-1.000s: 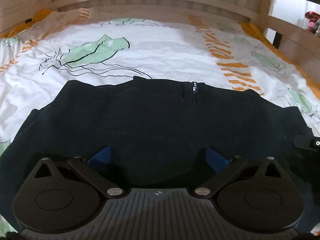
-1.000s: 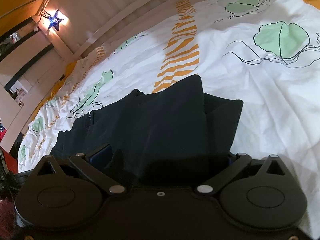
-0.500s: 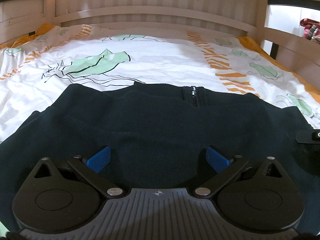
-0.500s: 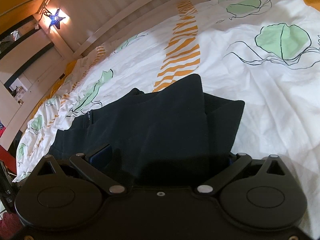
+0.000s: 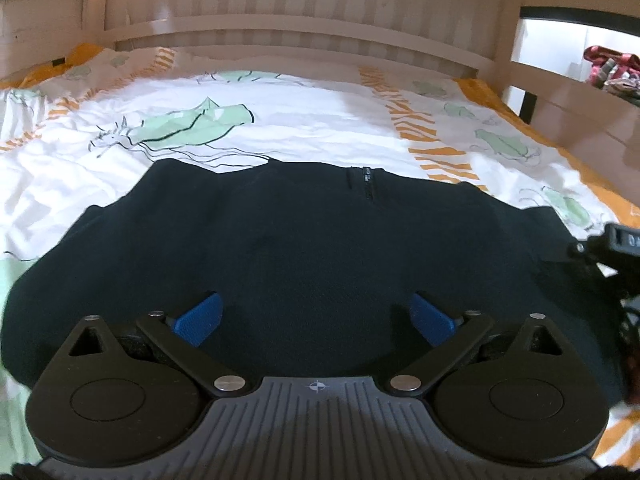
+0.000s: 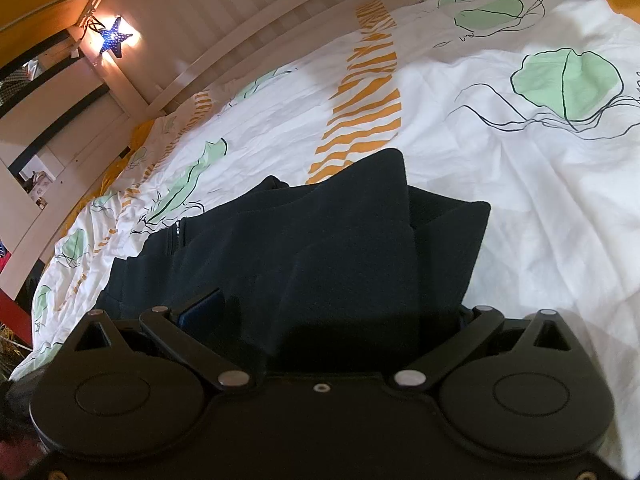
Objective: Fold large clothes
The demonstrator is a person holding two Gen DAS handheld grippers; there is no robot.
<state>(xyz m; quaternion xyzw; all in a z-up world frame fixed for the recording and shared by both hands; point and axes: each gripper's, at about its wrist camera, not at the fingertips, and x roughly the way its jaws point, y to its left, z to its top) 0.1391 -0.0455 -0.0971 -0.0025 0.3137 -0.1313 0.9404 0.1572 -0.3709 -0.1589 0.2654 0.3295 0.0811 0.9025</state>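
Dark navy fleece top (image 5: 312, 248) lies spread across the bed sheet (image 5: 304, 120), filling the centre and lower half of the left wrist view; short zipper (image 5: 367, 187) at its collar sits just above centre. Left tongs (image 5: 316, 318) at the bottom of that frame, 2 blue pads (image 5: 198, 318) wide apart, over the fabric and holding nothing. Part of the other tool shows at the right edge, mid-height.

Right wrist view: right tongs (image 6: 340, 312) at bottom centre, spread wide, with a folded bunch of the fleece top (image 6: 352, 248) sitting between them. Left blue pad (image 6: 204, 306) visible beside the cloth, right pad hidden by fabric, so cannot tell if the cloth is really gripped. Folded layers reach up to mid-frame, corner at centre right. Sheet is white with green shapes and orange stripes. Star light (image 6: 114, 38) glows upper left on the slatted bed frame (image 6: 256, 12).
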